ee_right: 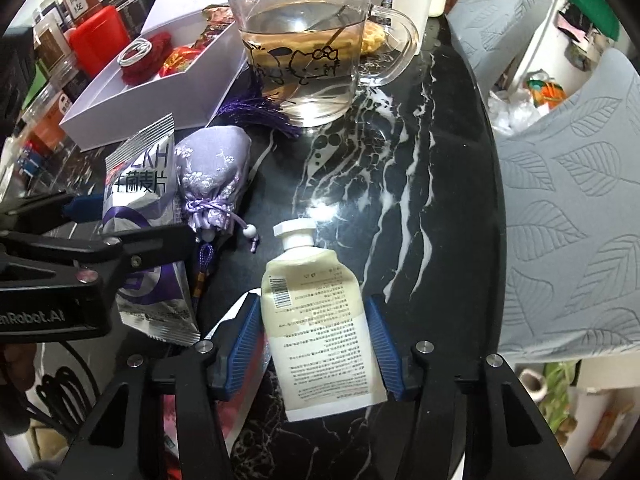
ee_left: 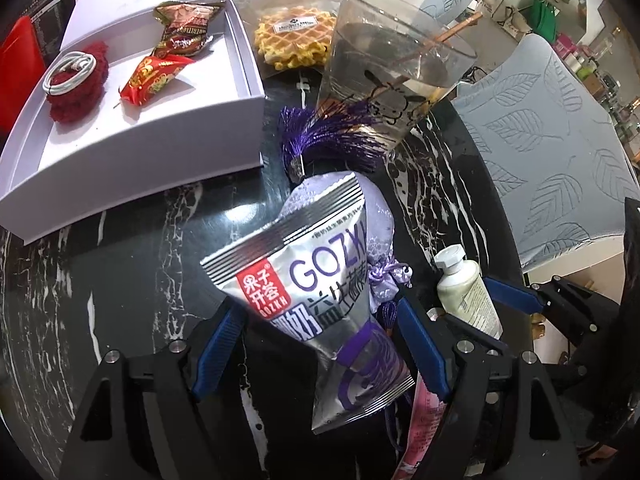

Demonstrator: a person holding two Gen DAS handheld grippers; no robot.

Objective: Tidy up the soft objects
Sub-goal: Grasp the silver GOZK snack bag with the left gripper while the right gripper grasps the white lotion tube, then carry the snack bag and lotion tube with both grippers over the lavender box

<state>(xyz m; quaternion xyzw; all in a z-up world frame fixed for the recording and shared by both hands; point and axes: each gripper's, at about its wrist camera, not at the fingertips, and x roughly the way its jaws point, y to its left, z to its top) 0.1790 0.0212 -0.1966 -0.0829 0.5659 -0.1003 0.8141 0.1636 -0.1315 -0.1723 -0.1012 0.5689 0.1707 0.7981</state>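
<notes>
A black marble counter [ee_right: 400, 168] with white veins, leaf-patterned grey chairs behind it, and both grippers are low over the clutter. The right gripper [ee_right: 316, 344] straddles the cream squeeze pouch [ee_right: 320, 320], which lies flat with its white cap pointing away; the blue pads sit at the pouch's edges, the left one looks to be touching, though whether they truly press I can't quite tell. Best play here: close evenly on the pouch's body, below the cap, so the soft sides don't squirt out sideways, then lift straight up.

Over to the left gripper [ee_left: 320, 344], jaws spread wide either side of the silver GOZKH snack packet [ee_left: 320, 300], pads clear of the foil. The packet rests partly on the lilac drawstring sachet [ee_left: 372, 232], so a centred squeeze on the packet's lower half should spare the sachet's cord.

Destination, surely, is the white box [ee_left: 132, 152], already holding a red knitted piece [ee_left: 80, 88] with a coiled white cable and red candy wrappers [ee_left: 160, 76]. Watch the glass mug [ee_right: 304, 60], full of liquid with a stirrer, standing right beside the box with the purple tassel [ee_left: 332, 136] at its foot. A waffle [ee_left: 296, 36] sits beyond.
</notes>
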